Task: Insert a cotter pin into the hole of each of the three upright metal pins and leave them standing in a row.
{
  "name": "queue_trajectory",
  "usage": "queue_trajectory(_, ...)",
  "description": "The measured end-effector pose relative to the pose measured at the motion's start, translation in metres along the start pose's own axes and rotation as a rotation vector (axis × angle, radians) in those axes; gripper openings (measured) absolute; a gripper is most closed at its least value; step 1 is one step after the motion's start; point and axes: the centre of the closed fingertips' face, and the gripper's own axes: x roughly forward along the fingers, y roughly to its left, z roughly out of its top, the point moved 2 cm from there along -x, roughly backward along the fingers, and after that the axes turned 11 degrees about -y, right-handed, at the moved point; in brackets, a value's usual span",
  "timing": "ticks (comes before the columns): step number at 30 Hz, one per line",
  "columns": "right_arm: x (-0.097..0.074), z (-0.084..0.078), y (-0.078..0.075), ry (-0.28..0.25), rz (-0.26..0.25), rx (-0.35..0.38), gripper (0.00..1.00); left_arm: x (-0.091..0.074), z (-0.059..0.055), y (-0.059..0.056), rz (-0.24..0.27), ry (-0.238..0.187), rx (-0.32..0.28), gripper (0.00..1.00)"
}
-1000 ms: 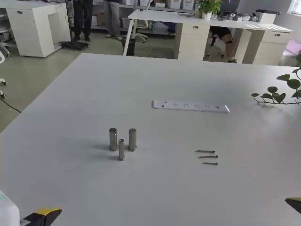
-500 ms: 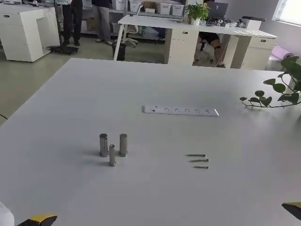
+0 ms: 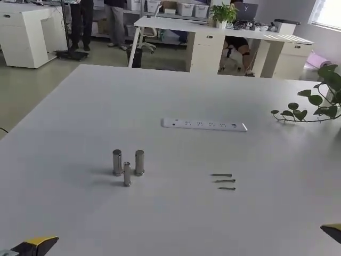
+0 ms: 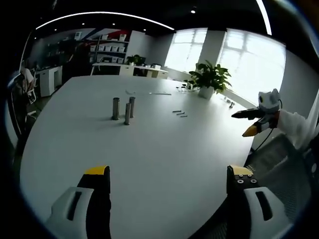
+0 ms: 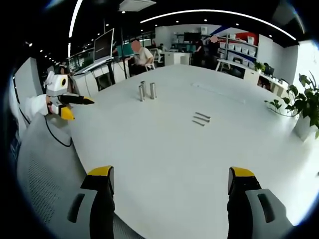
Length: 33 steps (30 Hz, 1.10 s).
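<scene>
Head cam moved since 1.0 s ago: whole frame slid, plant (image 3: pixel 314 106) further in at 3 o'clock. Cam motion, not objs. L gripper (image 3: pixel 36 245) tip at 7 o'clock: sits a bit further out from metal pins (image 3: pixel 127 166); white body beside it mostly gone from frame. R gripper (image 3: pixel 332 231) tip at 4 o'clock: slightly further from cotter pins (image 3: pixel 224 181), approx.

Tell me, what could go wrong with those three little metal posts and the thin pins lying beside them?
The three metal pins stand upright in a tight cluster, so a jaw of the open left gripper closing on one could topple its neighbours. The cotter pins are thin, lie flat on the table and sit close together, so the open right gripper might slide them or pinch two at once.
</scene>
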Motion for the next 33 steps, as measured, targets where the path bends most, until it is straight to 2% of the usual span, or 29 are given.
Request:
queue_trajectory(2,0.0,0.0,0.003,0.001,0.011,-0.011,0.94,0.0,-0.001,-0.002,-0.016,0.006,-0.002,0.99)
queue_trajectory(5,0.001,-0.001,0.005,0.008,0.021,-0.014,0.96,0.002,0.006,-0.006,-0.033,-0.031,-0.023,0.99)
queue_trajectory(12,0.002,0.0,0.009,0.006,0.041,-0.016,0.98,0.005,0.012,-0.013,-0.067,-0.009,0.013,0.99)
queue_trajectory(15,0.004,0.008,0.017,-0.051,0.072,-0.031,0.98,0.006,0.012,-0.013,-0.073,-0.007,0.017,0.99)
queue_trajectory(18,0.004,0.012,0.02,-0.072,0.08,-0.027,0.98,0.006,0.012,-0.013,-0.076,0.001,0.022,0.99)
queue_trajectory(25,0.004,0.012,0.014,-0.063,0.061,-0.049,0.98,0.007,0.009,-0.007,-0.065,0.008,0.026,0.99)
queue_trajectory(30,0.003,0.01,0.012,-0.056,0.062,-0.045,0.98,0.007,0.006,-0.003,-0.049,0.015,-0.002,0.99)
queue_trajectory(33,0.003,0.007,0.01,-0.042,0.061,-0.052,0.98,0.005,0.01,-0.008,-0.065,-0.014,-0.01,0.99)
